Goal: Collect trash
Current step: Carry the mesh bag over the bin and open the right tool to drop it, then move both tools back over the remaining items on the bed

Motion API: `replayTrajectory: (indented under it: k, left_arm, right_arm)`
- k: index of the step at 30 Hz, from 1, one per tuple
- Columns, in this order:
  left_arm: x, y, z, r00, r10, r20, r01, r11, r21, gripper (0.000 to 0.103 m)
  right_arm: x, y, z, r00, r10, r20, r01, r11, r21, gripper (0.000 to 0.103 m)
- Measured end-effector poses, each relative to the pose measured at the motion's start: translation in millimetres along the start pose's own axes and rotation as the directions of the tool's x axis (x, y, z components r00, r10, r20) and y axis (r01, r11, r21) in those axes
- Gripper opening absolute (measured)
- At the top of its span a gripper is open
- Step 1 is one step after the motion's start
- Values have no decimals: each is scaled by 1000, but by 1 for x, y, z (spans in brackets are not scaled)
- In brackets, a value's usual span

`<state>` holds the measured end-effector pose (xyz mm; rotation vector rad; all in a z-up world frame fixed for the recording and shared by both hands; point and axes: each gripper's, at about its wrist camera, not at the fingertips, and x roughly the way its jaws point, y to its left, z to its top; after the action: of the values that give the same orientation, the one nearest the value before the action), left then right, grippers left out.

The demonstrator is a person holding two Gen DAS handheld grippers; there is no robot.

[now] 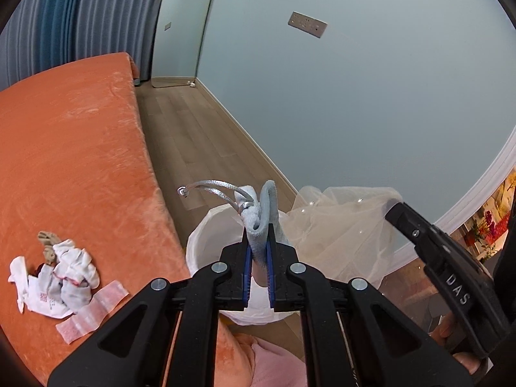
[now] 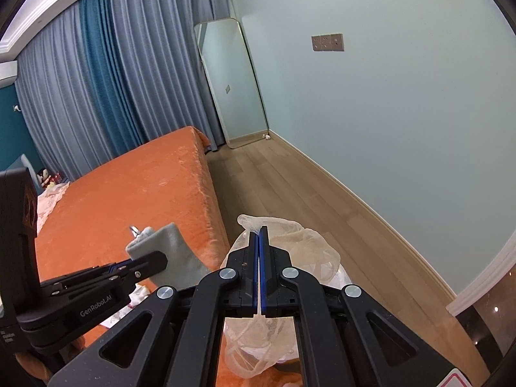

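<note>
The left gripper (image 1: 258, 242) is clamping a grey cloth (image 1: 262, 219) with a silver cord (image 1: 213, 190), holding it over the white-lined bin (image 1: 206, 245) beside the orange bed (image 1: 74, 161). The right gripper (image 2: 259, 242) is pinching sheer mesh (image 2: 309, 248) tight between its blue pads, just above the same bin. Socks and wrappers (image 1: 61, 274) are lying on the bed.
</note>
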<state>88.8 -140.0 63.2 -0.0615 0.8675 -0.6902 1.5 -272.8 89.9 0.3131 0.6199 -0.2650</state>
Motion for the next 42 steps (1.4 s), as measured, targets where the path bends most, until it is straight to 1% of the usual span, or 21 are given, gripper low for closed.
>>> replayTrajectory:
  k: [5,7,8,10,11,12,13,15,17,22,27,32,42]
  left_arm:
    - [19,-10,3,1000,-4,-18,4,1000,19,8]
    - [27,-11,3,1000,-2,-25,2,1000,25,9]
    - [29,-13,3,1000,-2,-27,3,1000,28,12]
    - [33,-15,2,1000,0,-27,1,999,32,20]
    - [35,-15,1,1000,0,-25,1,999,35,26]
    - [35,-16,1,1000,0,-19,1,999,38,35]
    - [36,-16,1,1000,2,-14,-2,999,38,40]
    - [35,-18,1,1000,17,-1,-17,999,37,63]
    - [35,-19,1,1000,29,12,-29,999,38,64]
    - [34,-18,0,999,39,14,-40,998,49,64]
    - [30,-15,0,999,44,20,-45,998,41,64]
    - [24,-10,-2,998,52,27,-53,998,36,64]
    - [2,13,-11,997,69,45,-68,998,-6,64]
  right_arm:
    - [12,-13,-2,1000,-13,-24,13,1000,19,1]
    - [15,-15,-2,999,-17,-31,17,1000,23,1]
    - [16,-16,-3,999,-18,-34,18,1000,24,1]
    - [20,-18,-2,999,-21,-39,22,999,25,1]
    - [21,-18,-1,999,-22,-41,23,999,23,1]
    - [23,-18,-1,999,-23,-45,24,999,21,2]
    - [23,-18,-1,999,-23,-48,24,999,21,3]
    - [26,-17,1,999,-26,-46,26,999,18,7]
    - [25,-15,0,998,-31,-47,31,999,15,9]
    - [25,-15,-1,998,-30,-49,31,999,21,13]
    - [25,-15,0,999,-24,-49,25,1000,18,16]
    - [22,-10,-2,999,-23,-44,23,1000,12,24]
    - [16,9,-7,999,-1,-49,1,1000,-14,26]
